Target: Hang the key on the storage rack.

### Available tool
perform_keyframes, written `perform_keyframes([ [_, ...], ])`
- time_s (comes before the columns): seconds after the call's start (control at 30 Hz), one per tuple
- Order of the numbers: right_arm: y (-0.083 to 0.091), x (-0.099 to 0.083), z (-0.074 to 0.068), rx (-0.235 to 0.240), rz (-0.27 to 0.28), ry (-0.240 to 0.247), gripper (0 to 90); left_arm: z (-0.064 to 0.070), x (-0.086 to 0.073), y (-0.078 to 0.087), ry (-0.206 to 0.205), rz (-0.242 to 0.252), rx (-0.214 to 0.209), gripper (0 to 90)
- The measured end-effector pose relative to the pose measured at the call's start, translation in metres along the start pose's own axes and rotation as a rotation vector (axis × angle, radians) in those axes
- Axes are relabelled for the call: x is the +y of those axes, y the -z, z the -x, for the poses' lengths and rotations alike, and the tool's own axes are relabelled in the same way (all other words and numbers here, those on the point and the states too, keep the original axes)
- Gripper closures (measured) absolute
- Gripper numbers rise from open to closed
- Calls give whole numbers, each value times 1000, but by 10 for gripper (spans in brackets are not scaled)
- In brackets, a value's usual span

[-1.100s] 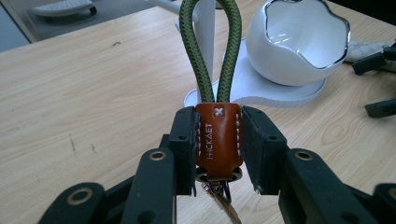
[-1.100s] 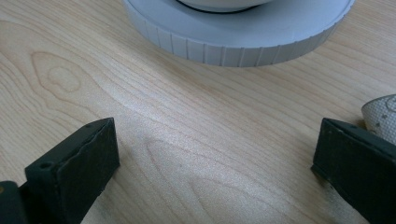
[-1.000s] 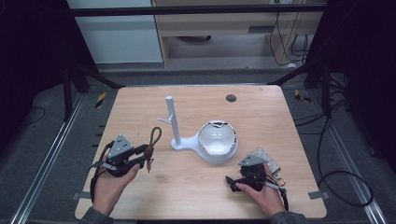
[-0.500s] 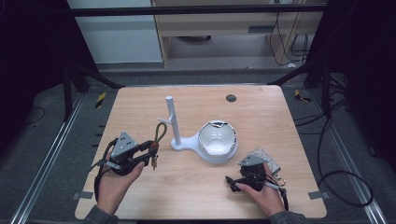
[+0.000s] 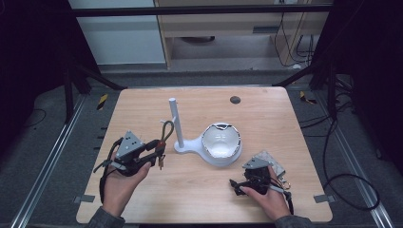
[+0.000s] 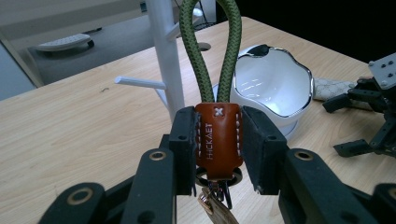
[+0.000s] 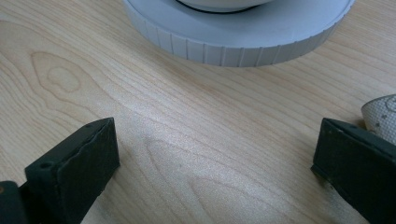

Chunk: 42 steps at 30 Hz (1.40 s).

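Note:
My left gripper [image 5: 159, 148] [image 6: 217, 144] is shut on a keychain [image 6: 217, 135]: a brown leather tab with a green cord loop [image 5: 166, 128] rising from it and metal keys hanging below. It hovers just left of a white stand [image 5: 175, 124] whose post carries a short side peg [image 6: 139, 83]. The stand's round base holds a white bowl [image 5: 221, 142] with a silvery rim. My right gripper [image 5: 234, 184] [image 7: 215, 163] rests low on the table in front of the stand's ribbed base [image 7: 243, 46], jaws wide apart with bare wood between them.
A patterned beige pouch [image 5: 270, 160] [image 7: 384, 114] lies beside my right gripper's far jaw. A dark round hole [image 5: 235, 99] sits near the table's far edge. Metal rails and cables run along both sides of the wooden table [image 5: 199, 199].
My left gripper has carried the keychain right and slightly forward, closer to the white stand's post. The right gripper has stayed put.

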State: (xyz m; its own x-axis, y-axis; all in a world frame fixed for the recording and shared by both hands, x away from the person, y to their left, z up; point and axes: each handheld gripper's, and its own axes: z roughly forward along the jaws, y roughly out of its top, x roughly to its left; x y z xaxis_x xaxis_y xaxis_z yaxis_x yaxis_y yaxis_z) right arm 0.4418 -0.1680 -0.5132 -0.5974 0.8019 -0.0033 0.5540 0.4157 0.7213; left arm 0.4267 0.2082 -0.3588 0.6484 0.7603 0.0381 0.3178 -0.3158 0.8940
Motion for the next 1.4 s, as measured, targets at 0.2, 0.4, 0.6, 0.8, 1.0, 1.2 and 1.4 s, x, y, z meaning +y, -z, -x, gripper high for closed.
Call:
perform_keyframes([
  [0.2, 0, 0, 0, 0, 0, 0, 4, 5, -1, -10, -21, -17, 1, 661],
  [0.4, 1, 0, 0, -1, -2, -7, 4, 4, 1, -14, -14, -2, 14, 661],
  [0.6, 1, 0, 0, 0, -3, -6, 4, 5, 7, -13, -11, 27, 26, 660],
  [0.8, 1, -1, 0, 0, -4, -3, 4, 5, 8, -22, -2, 22, 25, 660],
  [1.0, 1, -1, 0, 1, -2, 3, 4, -2, 6, -26, 25, 32, 42, 660],
  [1.2, 1, -1, 0, 0, -2, 2, 4, -7, 2, -34, 42, 7, 50, 660],
  [1.4, 1, -2, 0, 5, 2, 3, 4, -11, -2, -43, 59, -7, 49, 660],
])
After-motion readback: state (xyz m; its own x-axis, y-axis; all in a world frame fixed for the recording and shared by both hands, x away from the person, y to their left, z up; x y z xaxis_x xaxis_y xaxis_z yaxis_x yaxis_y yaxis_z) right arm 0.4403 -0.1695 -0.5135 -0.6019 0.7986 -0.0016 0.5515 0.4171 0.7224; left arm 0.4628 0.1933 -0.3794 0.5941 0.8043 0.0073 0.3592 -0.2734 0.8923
